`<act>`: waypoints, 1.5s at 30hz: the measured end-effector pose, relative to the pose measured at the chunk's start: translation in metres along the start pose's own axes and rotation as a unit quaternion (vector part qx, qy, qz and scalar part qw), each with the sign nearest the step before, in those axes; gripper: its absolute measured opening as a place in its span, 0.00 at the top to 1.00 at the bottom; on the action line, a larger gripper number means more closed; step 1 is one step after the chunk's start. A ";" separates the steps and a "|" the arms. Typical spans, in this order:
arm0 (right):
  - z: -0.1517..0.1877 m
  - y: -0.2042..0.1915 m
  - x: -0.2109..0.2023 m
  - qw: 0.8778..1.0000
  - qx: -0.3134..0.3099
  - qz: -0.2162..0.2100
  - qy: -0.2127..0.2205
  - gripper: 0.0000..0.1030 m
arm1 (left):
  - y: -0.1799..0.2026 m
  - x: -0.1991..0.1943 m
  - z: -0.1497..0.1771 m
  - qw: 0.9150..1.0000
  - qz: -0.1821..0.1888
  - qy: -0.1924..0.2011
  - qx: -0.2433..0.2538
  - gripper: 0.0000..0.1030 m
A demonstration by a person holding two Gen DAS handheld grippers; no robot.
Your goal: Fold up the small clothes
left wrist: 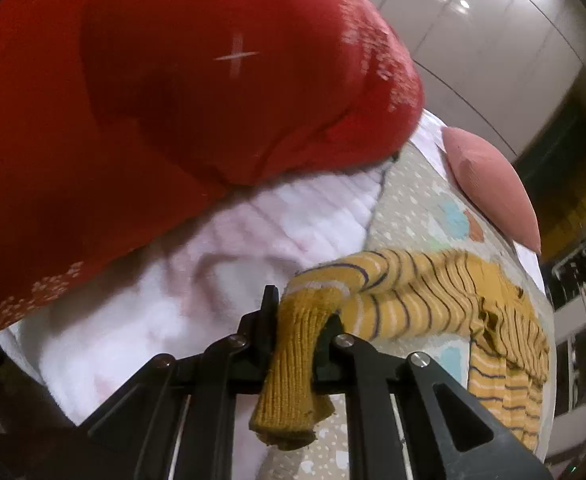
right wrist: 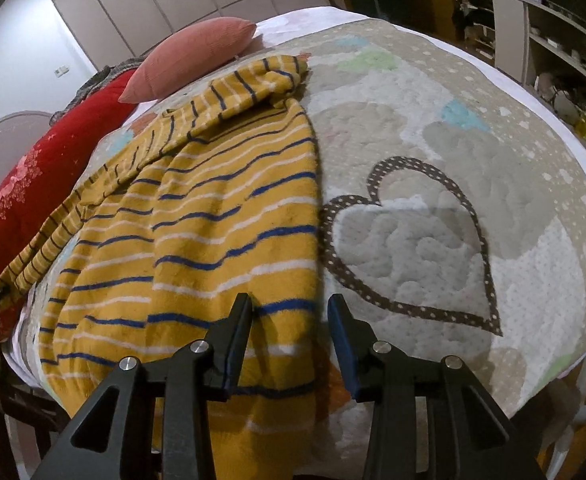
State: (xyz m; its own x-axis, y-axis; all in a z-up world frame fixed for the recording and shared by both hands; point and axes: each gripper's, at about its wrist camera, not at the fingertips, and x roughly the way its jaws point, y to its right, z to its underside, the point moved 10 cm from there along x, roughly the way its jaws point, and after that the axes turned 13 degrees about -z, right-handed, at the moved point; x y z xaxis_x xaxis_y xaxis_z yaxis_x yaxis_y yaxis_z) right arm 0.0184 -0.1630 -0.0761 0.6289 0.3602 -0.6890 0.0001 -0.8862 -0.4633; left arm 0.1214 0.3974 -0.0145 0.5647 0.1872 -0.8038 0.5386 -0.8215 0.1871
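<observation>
Left gripper (left wrist: 299, 320) clamped on ribbed cuff (left wrist: 291, 368) of mustard striped sweater (right wrist: 197, 240); sleeve stretched away from the jaws across quilted bed cover (right wrist: 433, 128). Right gripper (right wrist: 289, 308) apart, jaws empty, poised over sweater's right edge, one finger above the fabric, the other above the cover. Sweater body spread on left half of cover, beside brown dotted heart (right wrist: 409, 248). Pink cushion (right wrist: 189, 60) at far end of bed. Red patterned fabric (left wrist: 153, 100) and white fleece (left wrist: 173, 280) close to left camera.
</observation>
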 end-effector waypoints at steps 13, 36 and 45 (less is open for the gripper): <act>-0.007 -0.013 -0.003 1.000 -0.021 -0.009 0.012 0.58 | 0.234 -0.074 0.081 0.970 0.199 -0.056 0.130 0.89; -0.059 -0.005 -0.011 0.997 -0.037 -0.047 0.038 0.44 | 0.266 -0.105 0.212 0.957 0.144 -0.006 0.250 0.32; -0.095 -0.066 0.095 0.991 -0.099 -0.069 -0.052 0.49 | 0.200 -0.084 0.205 0.974 0.123 -0.022 0.191 0.30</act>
State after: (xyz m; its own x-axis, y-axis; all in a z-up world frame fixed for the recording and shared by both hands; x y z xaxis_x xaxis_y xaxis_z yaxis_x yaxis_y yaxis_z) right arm 0.1517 -0.0980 -0.0576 0.5282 0.5015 -0.6853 0.2398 -0.8622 -0.4461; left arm 0.0538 0.1067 -0.0256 0.6148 -0.0567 -0.7866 0.1144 -0.9805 0.1600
